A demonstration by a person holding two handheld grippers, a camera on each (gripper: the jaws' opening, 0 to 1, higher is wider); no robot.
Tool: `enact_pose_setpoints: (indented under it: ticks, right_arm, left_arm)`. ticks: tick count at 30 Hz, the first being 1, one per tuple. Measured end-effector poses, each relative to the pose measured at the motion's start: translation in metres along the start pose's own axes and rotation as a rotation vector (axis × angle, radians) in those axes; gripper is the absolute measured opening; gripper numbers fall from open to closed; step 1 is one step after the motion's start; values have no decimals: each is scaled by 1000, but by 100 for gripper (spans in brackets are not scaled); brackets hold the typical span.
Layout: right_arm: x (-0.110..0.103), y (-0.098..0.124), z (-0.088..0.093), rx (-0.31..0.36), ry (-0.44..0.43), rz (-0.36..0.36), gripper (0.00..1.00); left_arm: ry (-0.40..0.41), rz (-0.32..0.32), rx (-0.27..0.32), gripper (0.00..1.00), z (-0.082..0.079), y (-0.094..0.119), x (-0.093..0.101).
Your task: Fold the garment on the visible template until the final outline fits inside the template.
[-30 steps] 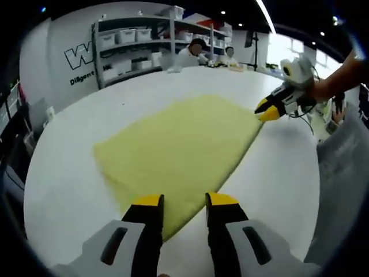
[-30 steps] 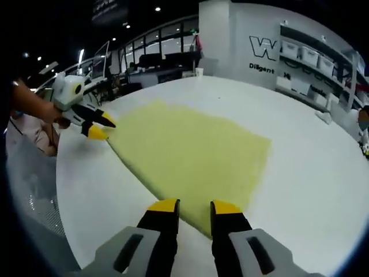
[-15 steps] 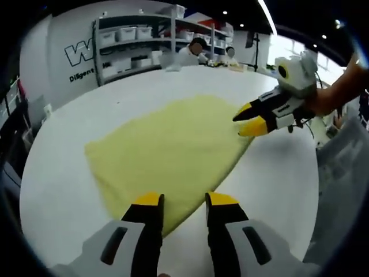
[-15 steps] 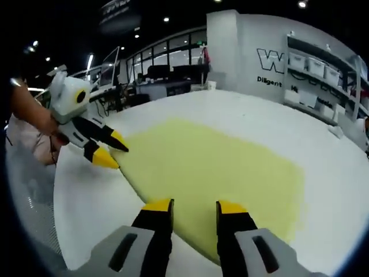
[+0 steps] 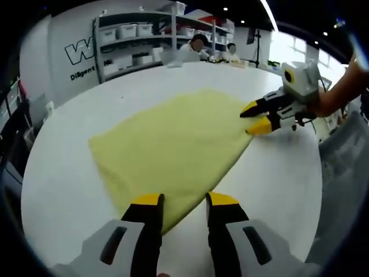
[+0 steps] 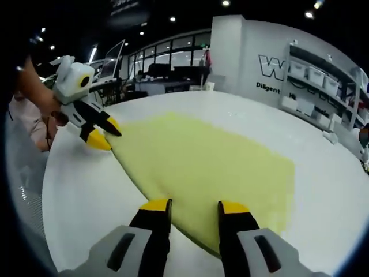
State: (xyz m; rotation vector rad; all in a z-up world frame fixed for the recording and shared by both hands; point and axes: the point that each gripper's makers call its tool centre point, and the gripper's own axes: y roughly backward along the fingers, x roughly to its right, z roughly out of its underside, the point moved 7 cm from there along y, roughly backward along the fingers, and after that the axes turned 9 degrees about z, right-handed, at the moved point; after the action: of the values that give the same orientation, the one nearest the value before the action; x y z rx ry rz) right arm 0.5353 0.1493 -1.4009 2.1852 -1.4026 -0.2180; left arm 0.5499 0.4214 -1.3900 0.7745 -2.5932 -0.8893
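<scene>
A pale yellow garment (image 5: 173,144) lies flat on the round white table (image 5: 63,179). Its near corner reaches between the jaws of my left gripper (image 5: 184,201), which stands open just above the cloth. My right gripper (image 5: 255,117), held by a hand, comes in from the right, open at the garment's right corner. In the right gripper view the garment (image 6: 213,161) spreads ahead of my right gripper (image 6: 194,206), whose jaws stand apart over the near edge. My left gripper (image 6: 105,133) is open at the far left corner there.
Shelves with white bins (image 5: 132,34) stand behind the table, and people sit at its far side (image 5: 199,49). Grey fabric (image 5: 343,173) hangs at the right past the table edge. Bare tabletop (image 6: 86,184) surrounds the garment.
My right gripper rose over the garment's right corner half a second ago and has come back down to that corner. The garment lies as before.
</scene>
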Motion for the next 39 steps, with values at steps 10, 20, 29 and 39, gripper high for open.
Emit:
enact_pose_setpoints:
  ticks: [10, 20, 29, 39]
  right_arm:
    - [33, 35, 23, -7, -2, 44, 21]
    - [46, 46, 26, -38, 20, 63, 19]
    - [16, 46, 26, -56, 7, -74, 15]
    - [34, 57, 26, -45, 20, 4, 11]
  left_arm:
    - [-16, -8, 10, 25, 8, 8, -2]
    - [-23, -23, 15, 25, 14, 23, -2]
    - [-5, -31, 28, 29, 16, 23, 4]
    - [-56, -40, 40, 26, 12, 26, 10]
